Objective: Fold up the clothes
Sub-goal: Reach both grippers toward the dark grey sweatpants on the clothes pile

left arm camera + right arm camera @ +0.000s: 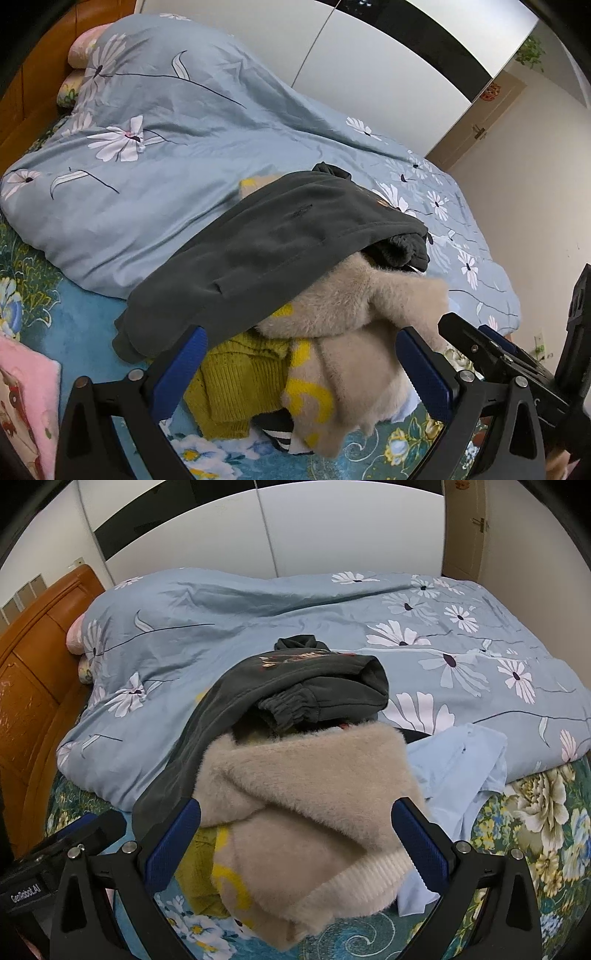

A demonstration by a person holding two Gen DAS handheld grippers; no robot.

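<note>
A heap of clothes lies on the bed's near edge. On top is a dark grey garment (280, 236) (295, 686), with its cuff tucked under. Below it is a fluffy beige sweater (362, 314) (303, 794) with yellow markings. An olive-yellow knit (236, 376) and a black-and-white striped piece (277, 437) poke out underneath. A light blue shirt (458, 771) lies to the right of the pile. My left gripper (299, 365) is open, its blue pads either side of the pile's near edge. My right gripper (295, 842) is open around the beige sweater, holding nothing.
A blue duvet with white flowers (166, 155) (258, 620) is bunched behind the clothes. The floral bedsheet (535, 830) shows in front. A wooden headboard (33, 672) is on the left, a pink pillow (22, 398) near left, white wardrobe doors (332, 528) behind.
</note>
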